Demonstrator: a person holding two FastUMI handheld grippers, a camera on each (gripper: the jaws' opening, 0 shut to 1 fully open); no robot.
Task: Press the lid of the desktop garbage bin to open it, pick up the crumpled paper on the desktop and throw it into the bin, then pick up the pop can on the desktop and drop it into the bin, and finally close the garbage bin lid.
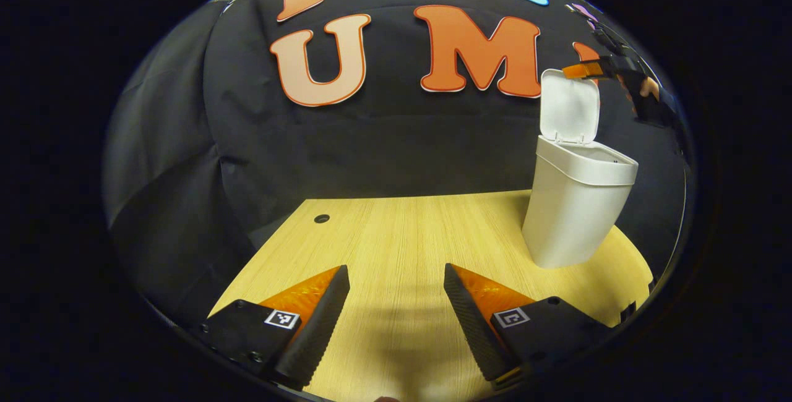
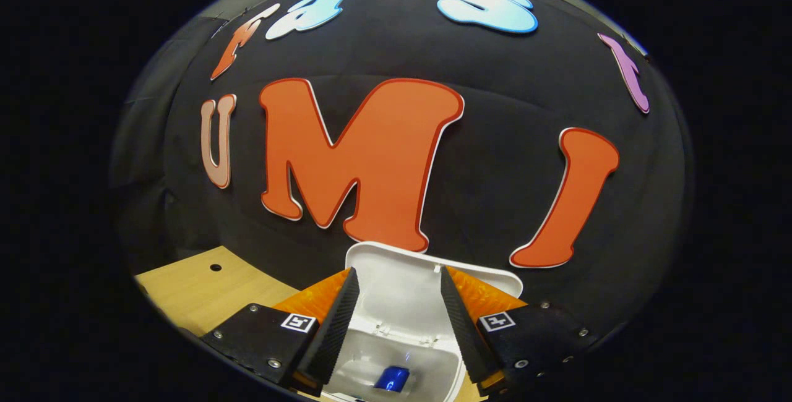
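The white desktop bin [image 1: 572, 210] stands on the right of the wooden table, its lid [image 1: 569, 111] upright and open. In the right gripper view I look down into the bin [image 2: 433, 371]. A blue pop can [image 2: 391, 378] lies at its bottom, and the lid [image 2: 402, 284] rises behind. My right gripper [image 2: 398, 273] hangs open above the bin's mouth with nothing between its fingers. In the left gripper view the right gripper [image 1: 588, 70] is level with the lid's top edge, held by a hand [image 1: 648, 88]. My left gripper [image 1: 396, 278] is open and empty, low over the table, left of the bin.
The light wooden table [image 1: 396, 235] has a small round cable hole [image 1: 321, 218] near its back left corner; the hole [image 2: 215, 267] is also in the right gripper view. The black cloth wall closes off the back and left side.
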